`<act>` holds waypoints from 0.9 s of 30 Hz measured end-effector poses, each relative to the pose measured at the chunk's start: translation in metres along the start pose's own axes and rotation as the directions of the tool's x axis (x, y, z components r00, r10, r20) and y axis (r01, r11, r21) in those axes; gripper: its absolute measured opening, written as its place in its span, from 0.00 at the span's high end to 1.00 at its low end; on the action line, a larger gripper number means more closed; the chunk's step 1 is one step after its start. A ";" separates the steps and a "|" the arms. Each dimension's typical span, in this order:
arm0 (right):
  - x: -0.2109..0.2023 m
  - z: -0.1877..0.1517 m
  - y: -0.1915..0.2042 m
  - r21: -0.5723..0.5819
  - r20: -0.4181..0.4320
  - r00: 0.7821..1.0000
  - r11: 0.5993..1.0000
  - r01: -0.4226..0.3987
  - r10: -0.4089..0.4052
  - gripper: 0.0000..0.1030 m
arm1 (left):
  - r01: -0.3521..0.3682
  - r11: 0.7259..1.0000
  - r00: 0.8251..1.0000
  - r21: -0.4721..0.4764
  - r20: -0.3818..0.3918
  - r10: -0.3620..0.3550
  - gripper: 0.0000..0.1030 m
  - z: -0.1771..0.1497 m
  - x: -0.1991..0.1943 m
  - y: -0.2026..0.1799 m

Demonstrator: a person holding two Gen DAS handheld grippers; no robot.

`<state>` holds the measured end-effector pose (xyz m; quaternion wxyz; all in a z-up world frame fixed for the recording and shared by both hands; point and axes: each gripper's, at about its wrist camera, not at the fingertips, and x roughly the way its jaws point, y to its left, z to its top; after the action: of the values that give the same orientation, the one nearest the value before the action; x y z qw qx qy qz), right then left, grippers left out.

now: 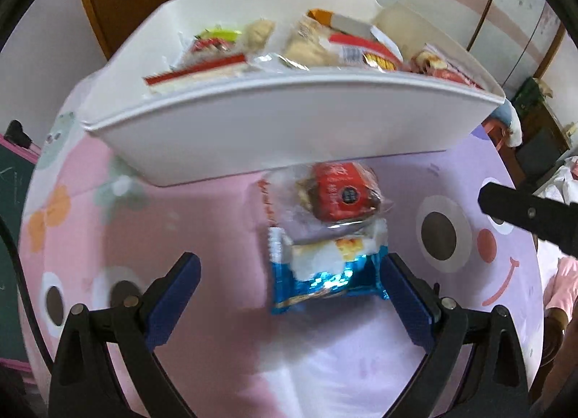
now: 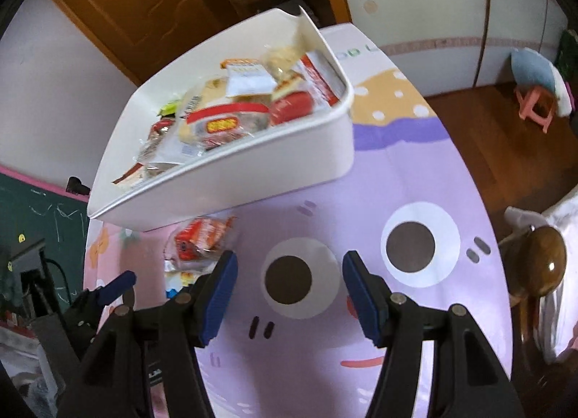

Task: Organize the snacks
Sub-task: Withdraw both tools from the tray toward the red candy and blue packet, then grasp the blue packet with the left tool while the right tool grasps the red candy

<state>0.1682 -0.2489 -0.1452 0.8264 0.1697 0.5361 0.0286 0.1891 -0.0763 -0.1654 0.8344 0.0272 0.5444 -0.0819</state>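
White bin (image 1: 289,129) on the cartoon-print surface (image 1: 451,309) already holds most snacks. Two stragglers lie just in front of it: red-label packet (image 1: 339,194) overlapping blue packet (image 1: 321,273). Left gripper (image 1: 292,284) released, jaws flanking the blue one, likely lining up a pick. Right gripper (image 2: 289,295) parted, empty, over bare surface.

- No wording on the snack packets in the white bin (image 2: 231,179) can be read; the print is blurred.
- The red packet (image 1: 341,192) on the table carries a dark round seal, its characters illegible.
- Pale green letters on the tablecloth's far edge (image 2: 356,53) are partly hidden, unreadable.
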 end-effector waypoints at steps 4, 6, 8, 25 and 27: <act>0.010 -0.003 -0.008 0.023 -0.021 1.000 1.000 -0.006 0.006 0.41 | -0.028 1.000 0.999 0.008 -0.015 0.028 0.04 -0.001 0.015 -0.010; 0.012 -0.003 -0.009 0.024 -0.024 1.000 1.000 -0.006 0.007 0.41 | -0.036 0.999 0.999 0.005 -0.021 0.036 0.04 -0.003 0.022 -0.015; 0.014 -0.003 -0.010 0.021 -0.026 1.000 1.000 -0.006 0.006 0.41 | -0.035 0.999 0.999 -0.003 -0.002 0.035 0.09 -0.004 0.023 -0.016; 0.015 -0.005 0.025 -0.085 -0.023 0.998 0.994 -0.064 0.063 0.41 | 0.036 0.998 0.999 -0.050 0.039 -0.034 0.83 -0.024 -0.006 0.020; 0.015 -0.004 0.032 -0.105 -0.021 0.996 0.991 -0.084 0.082 0.41 | 0.046 0.997 0.998 -0.056 0.052 -0.043 0.85 -0.029 -0.011 0.028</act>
<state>0.1755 -0.2144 -0.1499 0.8279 0.1474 0.5331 0.0929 0.1631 -0.0434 -0.1687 0.8462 -0.0110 0.5258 -0.0856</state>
